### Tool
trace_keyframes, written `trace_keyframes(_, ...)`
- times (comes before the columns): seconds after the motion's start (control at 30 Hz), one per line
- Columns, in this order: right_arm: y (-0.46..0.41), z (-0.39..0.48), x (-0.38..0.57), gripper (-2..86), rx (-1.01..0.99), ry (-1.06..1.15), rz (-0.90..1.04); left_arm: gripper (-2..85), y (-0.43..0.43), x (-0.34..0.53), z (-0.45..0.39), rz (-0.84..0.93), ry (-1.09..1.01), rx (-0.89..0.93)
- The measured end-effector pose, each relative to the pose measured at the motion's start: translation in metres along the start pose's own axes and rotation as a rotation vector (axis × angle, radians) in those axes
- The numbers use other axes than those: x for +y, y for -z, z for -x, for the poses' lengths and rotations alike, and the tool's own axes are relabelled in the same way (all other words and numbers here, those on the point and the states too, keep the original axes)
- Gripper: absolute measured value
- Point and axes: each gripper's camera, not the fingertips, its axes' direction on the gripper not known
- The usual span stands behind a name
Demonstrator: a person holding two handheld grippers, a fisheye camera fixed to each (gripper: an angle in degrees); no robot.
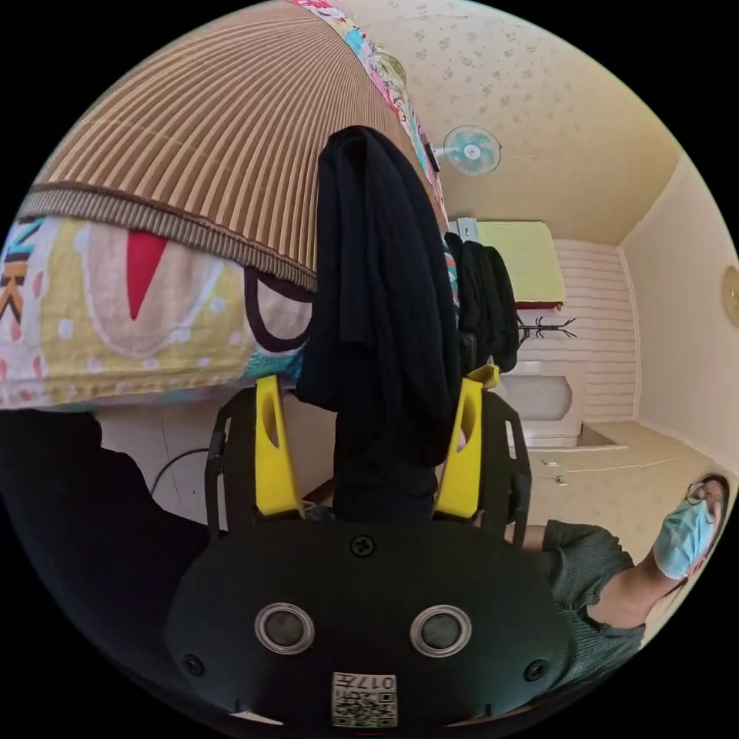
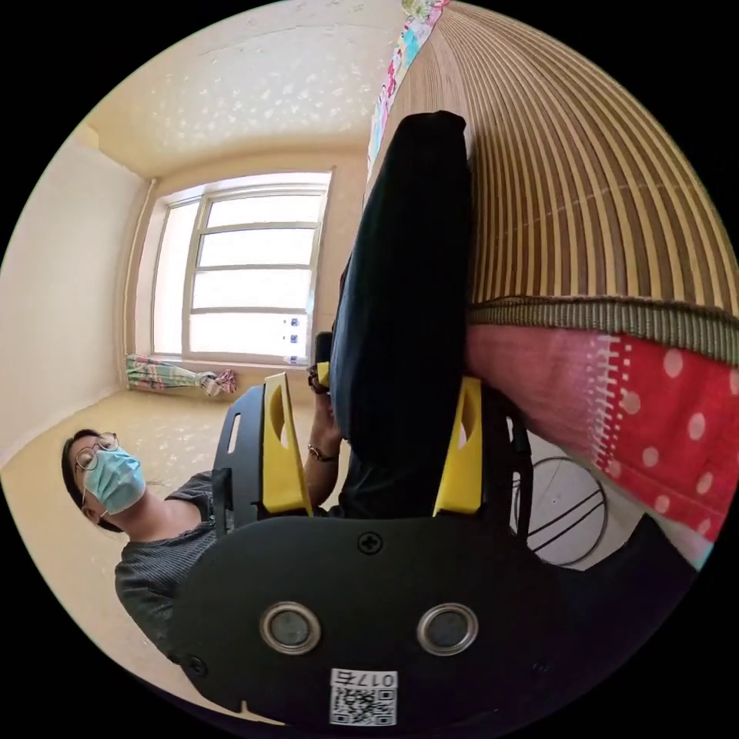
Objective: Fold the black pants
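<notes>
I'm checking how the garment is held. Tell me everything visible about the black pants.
The pants are plain black, soft, matte fabric with loose vertical folds. In the left gripper view they hang bunched between the left gripper's yellow jaws, in front of the striped mat and patterned bedding. In the right gripper view the cloth looks smoother, running between the right gripper's jaws. Whether either pair of jaws presses on it is unclear.

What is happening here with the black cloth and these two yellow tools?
A person holds a two-jaw gripper in each hand and is handling the black pants. The left gripper has dark cloth between its yellow jaws, and so does the right gripper; whether the jaws press on it is hard to tell. The pants hang beside the striped bamboo mat on the bed. No neat fold shows yet.
</notes>
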Motion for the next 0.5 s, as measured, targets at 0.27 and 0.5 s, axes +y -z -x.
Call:
trace_keyframes(0.27,-0.027,0.076,0.021,9.7,0.134,0.248,-0.018,11.3,0.083,0.006,-0.054,-0.121,-0.085,-0.01)
trace_keyframes(0.5,-0.111,0.176,-0.039,8.3,0.049,0.537,0.013,12.5,0.247,0.028,-0.089,-0.477,-0.195,-0.126)
